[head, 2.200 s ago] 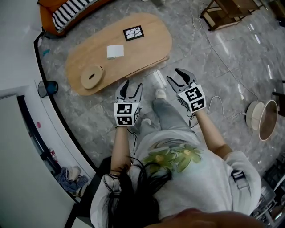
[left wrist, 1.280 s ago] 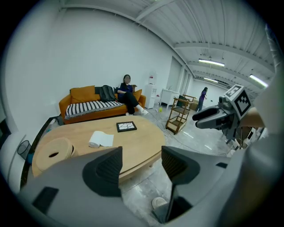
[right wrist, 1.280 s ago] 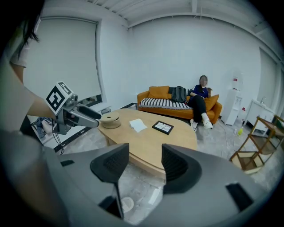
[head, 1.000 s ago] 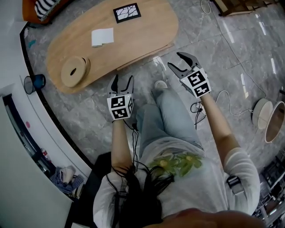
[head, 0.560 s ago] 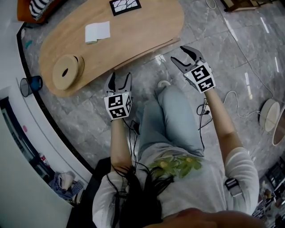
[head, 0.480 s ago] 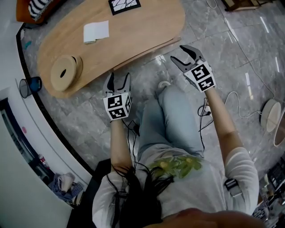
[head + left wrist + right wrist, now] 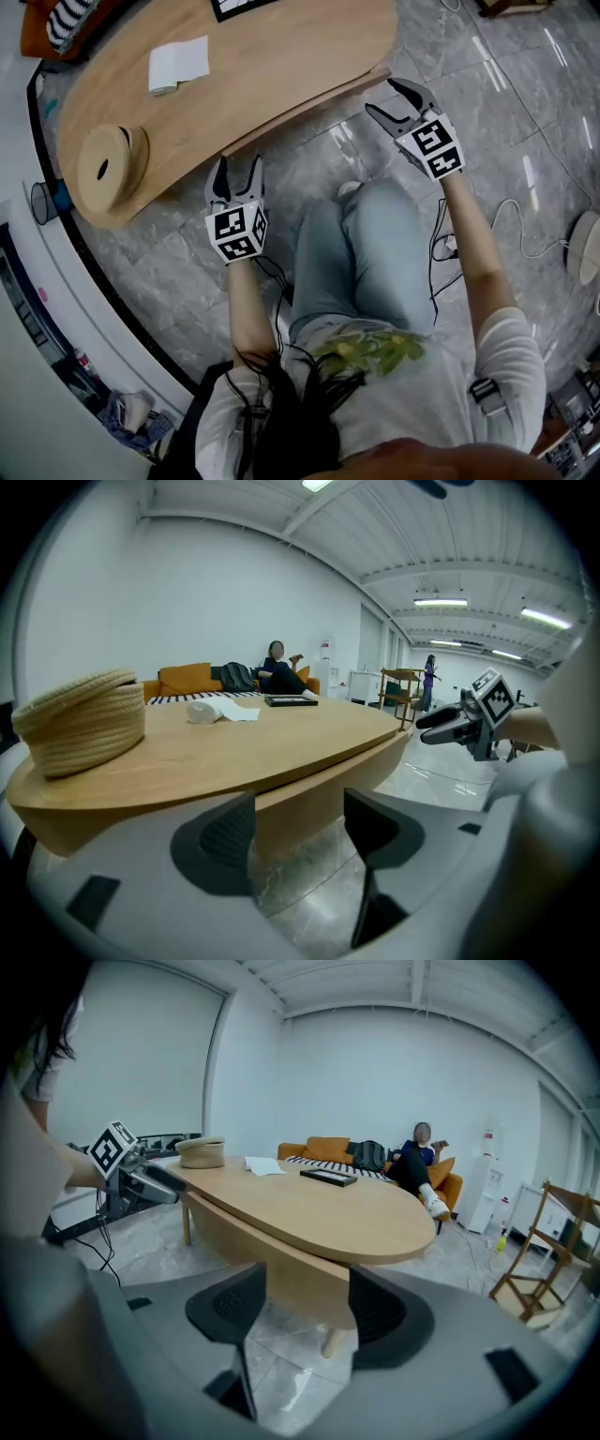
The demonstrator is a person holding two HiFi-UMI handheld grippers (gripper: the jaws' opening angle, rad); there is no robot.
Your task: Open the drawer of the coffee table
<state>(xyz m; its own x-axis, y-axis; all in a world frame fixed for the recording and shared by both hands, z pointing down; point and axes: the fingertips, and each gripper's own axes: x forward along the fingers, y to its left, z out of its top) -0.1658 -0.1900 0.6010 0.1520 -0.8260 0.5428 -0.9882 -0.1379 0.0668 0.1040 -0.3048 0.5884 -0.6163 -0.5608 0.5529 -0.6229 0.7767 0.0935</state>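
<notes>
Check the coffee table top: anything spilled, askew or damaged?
Nothing stands out. The woven basket, the paper roll and the black tray all sit flat on the coffee table; no spill or damage shows.

No words, numbers or brand names can be read anywhere in these views. The only signs are the black-and-white square markers on the cubes of the left gripper point(image 7: 237, 173) and the right gripper point(image 7: 386, 98), both just off the near edge of the coffee table point(image 7: 281, 66). They are block patterns, not letters or digits. The white paper point(image 7: 178, 64) on the table top carries no print that can be made out.
</notes>
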